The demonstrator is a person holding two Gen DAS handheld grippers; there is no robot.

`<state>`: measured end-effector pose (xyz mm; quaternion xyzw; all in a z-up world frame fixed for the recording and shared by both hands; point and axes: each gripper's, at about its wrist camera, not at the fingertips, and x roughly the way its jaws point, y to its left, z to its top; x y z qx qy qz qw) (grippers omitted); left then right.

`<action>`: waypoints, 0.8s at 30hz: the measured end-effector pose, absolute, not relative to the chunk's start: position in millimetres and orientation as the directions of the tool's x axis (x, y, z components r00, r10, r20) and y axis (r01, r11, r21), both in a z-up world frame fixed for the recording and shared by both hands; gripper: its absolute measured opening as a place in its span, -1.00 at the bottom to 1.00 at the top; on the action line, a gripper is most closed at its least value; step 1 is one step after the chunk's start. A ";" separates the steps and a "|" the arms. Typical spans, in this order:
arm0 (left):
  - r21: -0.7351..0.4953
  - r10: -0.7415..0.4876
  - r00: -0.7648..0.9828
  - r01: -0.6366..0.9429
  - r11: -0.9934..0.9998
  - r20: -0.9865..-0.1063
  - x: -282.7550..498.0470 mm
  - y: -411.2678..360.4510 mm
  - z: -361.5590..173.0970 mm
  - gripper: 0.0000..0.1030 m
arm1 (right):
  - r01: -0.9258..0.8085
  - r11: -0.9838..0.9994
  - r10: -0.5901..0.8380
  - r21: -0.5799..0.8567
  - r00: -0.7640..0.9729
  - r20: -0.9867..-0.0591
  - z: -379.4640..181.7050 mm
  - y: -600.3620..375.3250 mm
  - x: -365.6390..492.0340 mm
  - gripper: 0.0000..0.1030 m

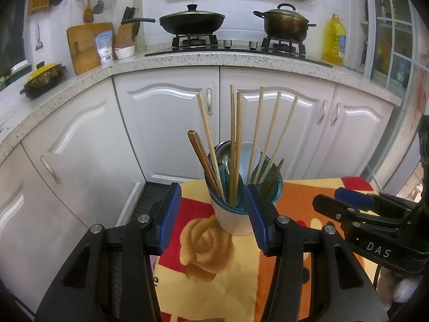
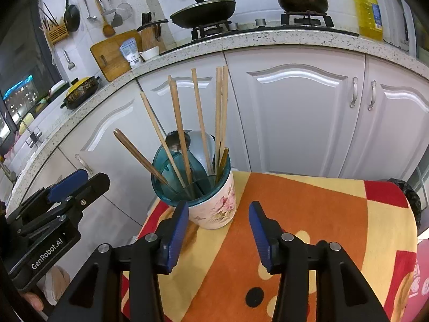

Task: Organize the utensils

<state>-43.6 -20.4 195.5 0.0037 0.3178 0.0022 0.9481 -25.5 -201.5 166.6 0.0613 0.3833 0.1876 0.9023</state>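
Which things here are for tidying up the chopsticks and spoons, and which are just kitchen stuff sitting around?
For the job:
- utensil cup
- chopsticks
- metal spoon
- left gripper
- right gripper

Just lying about:
- black wok
- pot
- oil bottle
- cutting board

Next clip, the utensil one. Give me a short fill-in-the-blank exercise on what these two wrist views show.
1. The chopsticks stand in a holder whose outside bears a ____ pattern.
2. The holder rests on a cloth of yellow, red and ____ patches.
3. The left gripper and the right gripper both hold ____.
4. On the stove, the frying pan wears a ____.

Missing words: floral; orange; nothing; lid
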 end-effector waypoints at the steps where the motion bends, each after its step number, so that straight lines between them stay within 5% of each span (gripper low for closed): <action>1: 0.008 0.007 0.798 -0.003 1.000 -0.602 -43.8 -20.5 195.5 -0.06 | -0.292 0.922 0.385 0.253 0.637 -0.668 167.2 -200.5 -26.0 -0.11; 24: -0.006 0.014 0.792 -0.022 1.000 -0.610 -42.9 -16.8 194.4 -0.06 | -0.307 0.921 0.384 0.239 0.619 -0.685 163.0 -187.3 -24.9 -0.06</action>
